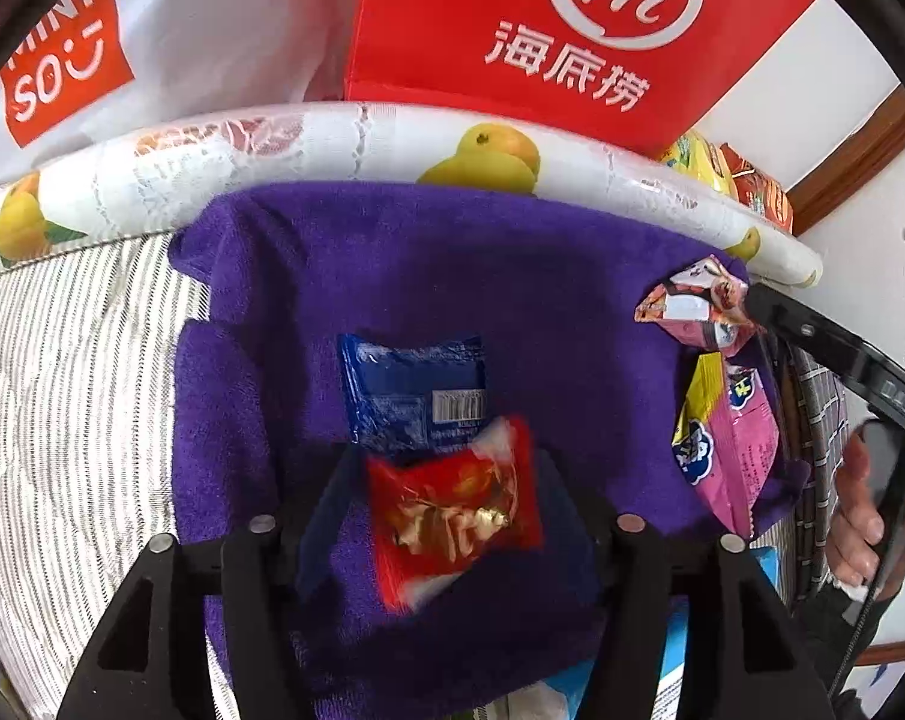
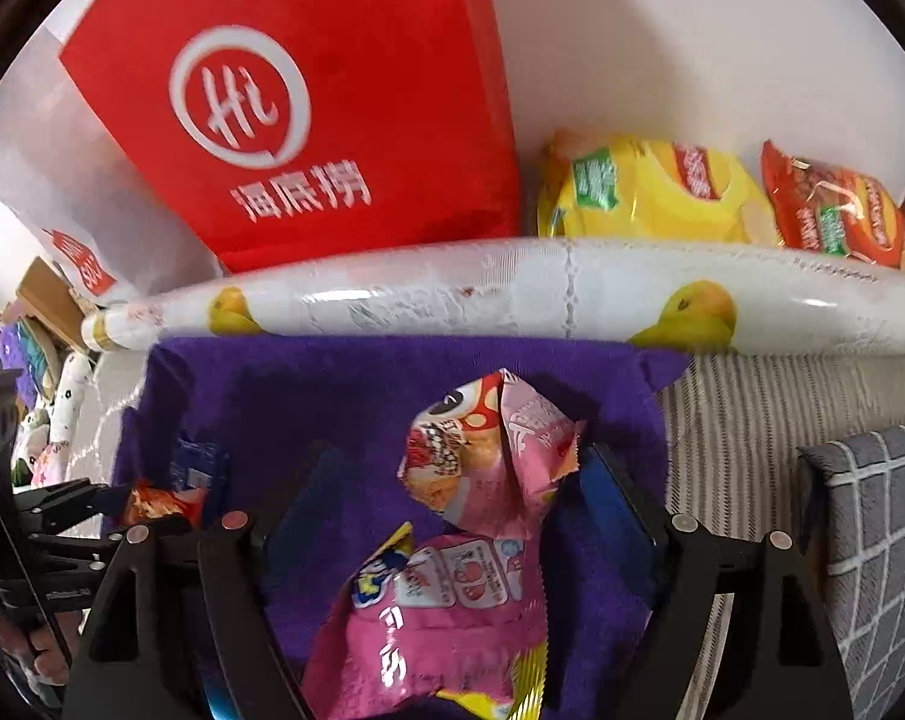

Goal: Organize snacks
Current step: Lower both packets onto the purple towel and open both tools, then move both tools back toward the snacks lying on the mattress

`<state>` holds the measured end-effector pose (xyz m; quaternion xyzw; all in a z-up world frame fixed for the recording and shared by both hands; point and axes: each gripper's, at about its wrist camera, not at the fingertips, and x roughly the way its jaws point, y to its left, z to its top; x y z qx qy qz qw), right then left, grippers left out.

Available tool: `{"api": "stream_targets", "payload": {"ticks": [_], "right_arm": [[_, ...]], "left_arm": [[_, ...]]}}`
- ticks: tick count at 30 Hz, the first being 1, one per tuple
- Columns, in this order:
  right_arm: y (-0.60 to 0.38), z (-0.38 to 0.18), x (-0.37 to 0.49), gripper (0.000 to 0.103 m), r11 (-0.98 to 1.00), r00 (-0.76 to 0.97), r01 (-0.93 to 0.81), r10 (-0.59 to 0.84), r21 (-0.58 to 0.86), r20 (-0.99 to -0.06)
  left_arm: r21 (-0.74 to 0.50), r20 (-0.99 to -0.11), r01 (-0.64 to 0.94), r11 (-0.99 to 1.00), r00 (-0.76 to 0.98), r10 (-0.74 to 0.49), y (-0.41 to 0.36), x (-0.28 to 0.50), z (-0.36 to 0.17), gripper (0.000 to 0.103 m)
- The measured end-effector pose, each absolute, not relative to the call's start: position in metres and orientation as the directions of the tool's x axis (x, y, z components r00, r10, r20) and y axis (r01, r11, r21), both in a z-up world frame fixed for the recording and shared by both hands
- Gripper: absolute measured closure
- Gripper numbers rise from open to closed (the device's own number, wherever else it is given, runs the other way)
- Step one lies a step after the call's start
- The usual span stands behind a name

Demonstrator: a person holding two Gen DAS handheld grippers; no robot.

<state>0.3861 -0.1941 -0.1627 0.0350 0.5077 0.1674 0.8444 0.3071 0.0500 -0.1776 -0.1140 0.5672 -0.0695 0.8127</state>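
A purple towel lies on a striped surface. On it lie a blue packet and a red snack packet. The red one sits between the wide-open fingers of my left gripper, untouched by either finger. A light pink mushroom-print packet and a bright pink packet lie at the towel's right side. My right gripper is open around the light pink packet, its right finger at the packet's edge. The right gripper also shows in the left wrist view.
A rolled fruit-print cloth borders the towel's far edge. Behind it stand a red bag, a white Miniso bag, and yellow and red chip bags. A grey checked cushion sits right.
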Motion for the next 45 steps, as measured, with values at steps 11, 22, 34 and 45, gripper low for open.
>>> {"api": "stream_targets", "payload": {"ticks": [11, 22, 34, 45], "right_arm": [[-0.209, -0.107, 0.313, 0.020, 0.963, 0.562, -0.205, 0.262, 0.175, -0.784], [-0.199, -0.056, 0.234, 0.020, 0.956, 0.557, -0.198, 0.291, 0.216, -0.778], [-0.180, -0.033, 0.192, 0.019, 0.963, 0.547, -0.203, 0.263, 0.178, -0.795], [-0.189, -0.063, 0.138, 0.019, 0.949, 0.594, -0.240, 0.309, 0.204, -0.743]], "left_arm": [[-0.269, -0.856, 0.012, 0.963, 0.457, -0.244, 0.054, 0.279, -0.124, 0.035], [-0.308, -0.787, 0.045, 0.950, 0.548, -0.281, 0.065, 0.205, -0.077, 0.035], [-0.289, -0.796, 0.053, 0.956, 0.542, -0.271, 0.061, 0.166, -0.064, 0.035], [-0.298, -0.786, 0.015, 0.954, 0.563, -0.254, 0.076, 0.145, -0.068, 0.035]]}}
